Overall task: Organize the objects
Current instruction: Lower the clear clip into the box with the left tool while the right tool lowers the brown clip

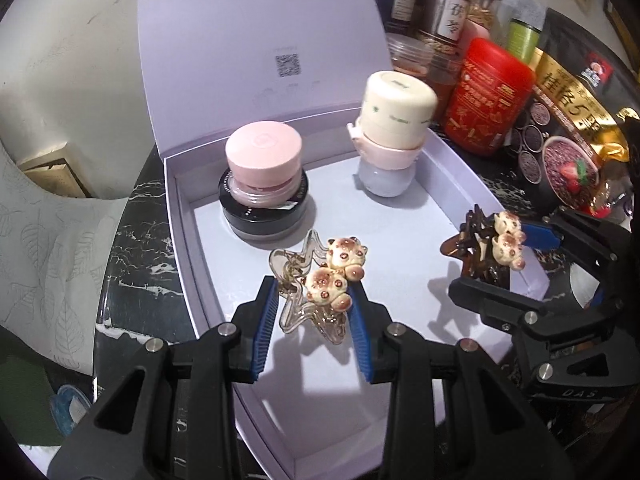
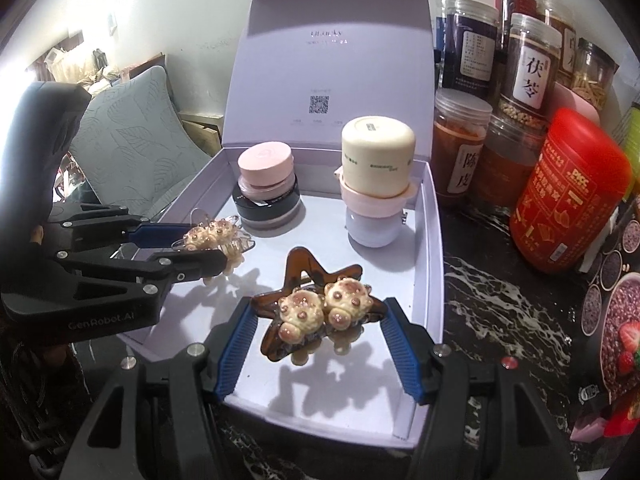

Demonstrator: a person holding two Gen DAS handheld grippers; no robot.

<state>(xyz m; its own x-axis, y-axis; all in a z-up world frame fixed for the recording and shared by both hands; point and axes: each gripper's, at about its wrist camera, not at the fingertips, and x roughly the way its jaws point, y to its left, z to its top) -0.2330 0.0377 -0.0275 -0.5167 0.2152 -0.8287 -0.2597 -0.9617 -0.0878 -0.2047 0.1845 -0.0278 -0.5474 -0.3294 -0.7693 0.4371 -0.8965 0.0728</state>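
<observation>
An open lilac gift box [image 1: 188, 240] [image 2: 434, 264] holds two stacks of cosmetic jars: a pink-lidded jar on a black one [image 1: 262, 176] [image 2: 266, 188], and a cream jar on pink and lilac ones [image 1: 394, 120] [image 2: 376, 184]. My left gripper [image 1: 314, 304] [image 2: 192, 246] is shut on a clear star hair clip with two bear charms [image 1: 320, 284] [image 2: 214, 236], over the box floor. My right gripper [image 2: 318, 318] [image 1: 516, 260] is shut on a brown star hair clip with two bear charms [image 2: 316, 304] [image 1: 492, 246], over the box's right side.
Food jars [image 2: 528, 68], a red canister [image 1: 490, 96] [image 2: 570, 188] and a black-gold cereal bag [image 1: 568, 120] crowd the black marble counter [image 2: 480, 300] right of the box. The raised box lid [image 1: 256, 40] [image 2: 332, 60] stands behind. A grey cushion [image 2: 132, 152] lies left.
</observation>
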